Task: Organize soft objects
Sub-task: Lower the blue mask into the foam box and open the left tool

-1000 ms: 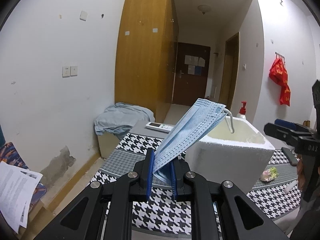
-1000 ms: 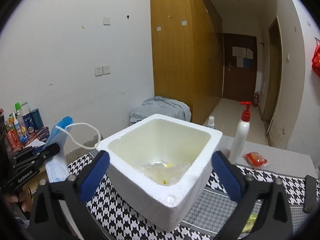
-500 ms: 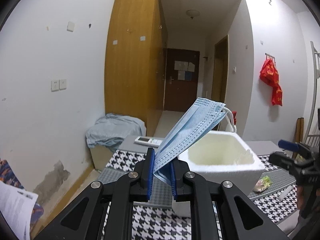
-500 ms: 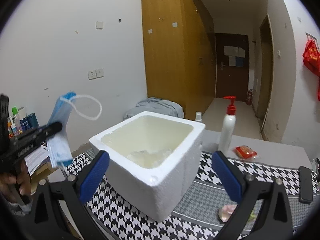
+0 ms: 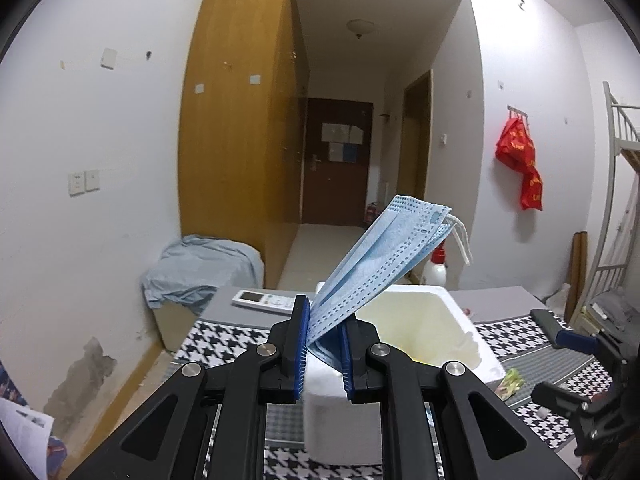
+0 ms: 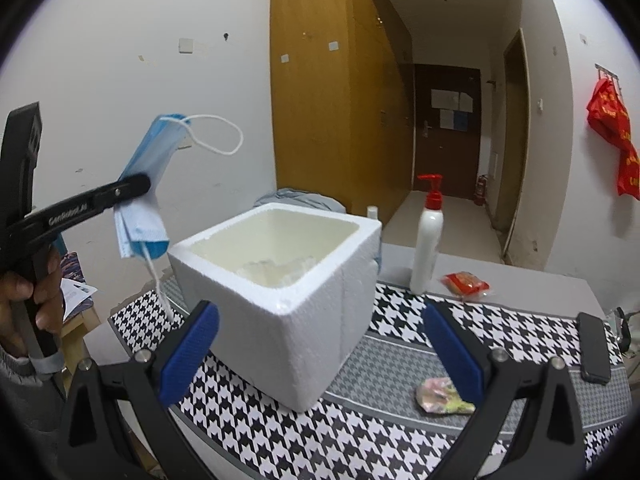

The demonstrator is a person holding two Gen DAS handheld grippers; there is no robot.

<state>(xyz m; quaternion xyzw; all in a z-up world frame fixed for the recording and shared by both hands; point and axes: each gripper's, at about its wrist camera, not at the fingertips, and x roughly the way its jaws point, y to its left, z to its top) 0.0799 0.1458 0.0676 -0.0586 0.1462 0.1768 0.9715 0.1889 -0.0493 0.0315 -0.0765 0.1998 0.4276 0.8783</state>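
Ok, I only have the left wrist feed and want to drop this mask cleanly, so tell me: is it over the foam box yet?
Observer: Not yet. From the right wrist view the face mask, clamped in the left gripper, hangs to the left of the foam box, outside its rim.
Operator: Is anything trailing off the mask?
Observer: Yes, one ear loop dangles from its lower end towards the table; the other arcs out at the top.
Operator: And the right gripper, is it holding anything?
Observer: No. The right gripper is wide open and empty, in front of the box.
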